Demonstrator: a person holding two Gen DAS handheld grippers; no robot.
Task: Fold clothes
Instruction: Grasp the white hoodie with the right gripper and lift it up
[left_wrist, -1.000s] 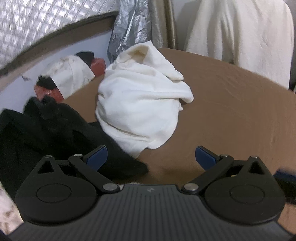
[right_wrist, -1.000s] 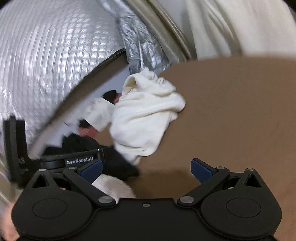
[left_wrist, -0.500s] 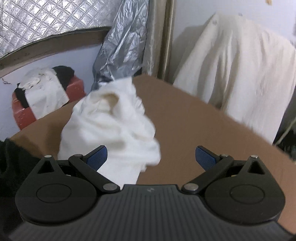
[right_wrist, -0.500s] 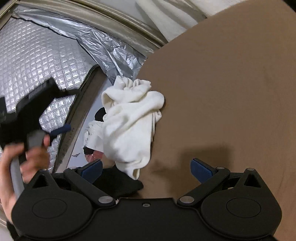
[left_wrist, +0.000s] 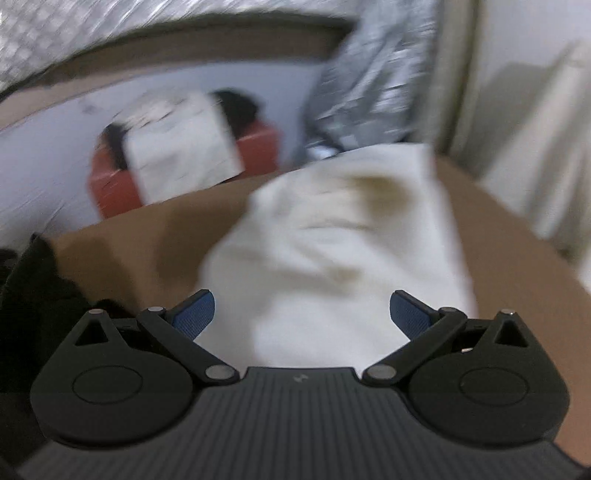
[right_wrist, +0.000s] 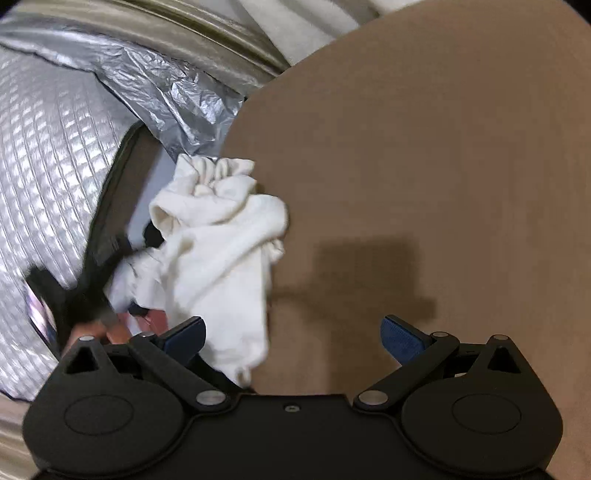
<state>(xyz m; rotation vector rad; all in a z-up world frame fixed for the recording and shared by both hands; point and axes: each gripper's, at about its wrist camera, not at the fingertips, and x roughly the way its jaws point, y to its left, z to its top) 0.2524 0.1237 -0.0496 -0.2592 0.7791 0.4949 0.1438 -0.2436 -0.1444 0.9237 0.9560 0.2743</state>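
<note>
White cloth (left_wrist: 332, 251), crumpled into a loose heap, is lying on the brown table (left_wrist: 517, 266) near its far left edge. In the left wrist view the heap is filling the middle of the frame and showing heavy blur. The left gripper (left_wrist: 301, 315) is pointing straight at it, with its blue fingertips (left_wrist: 194, 314) spread wide apart and nothing between them; the cloth is showing in the gap beyond the tips, but whether they are touching it cannot be told. A dark garment (left_wrist: 33, 295) is lying at the left edge of that view, beside the white heap.

In the right wrist view the right gripper (right_wrist: 291, 334) is hovering over the table (right_wrist: 443, 166) with its jaws released and empty, the white cloth (right_wrist: 218, 258) lying ahead and to the left of it, its lower end hanging close to the left fingertip. A shadow is falling on the bare brown surface just right of the cloth. A hand (right_wrist: 122, 326) is gripping the dark, blurred handle of the other tool at the left of this view, just beside the cloth.

Behind the table a red box (left_wrist: 122, 184) is sitting with a pale rag draped over it. Crinkled silver foil (right_wrist: 159, 96) and a quilted silver sheet (right_wrist: 40, 177) are covering the wall at the back.
</note>
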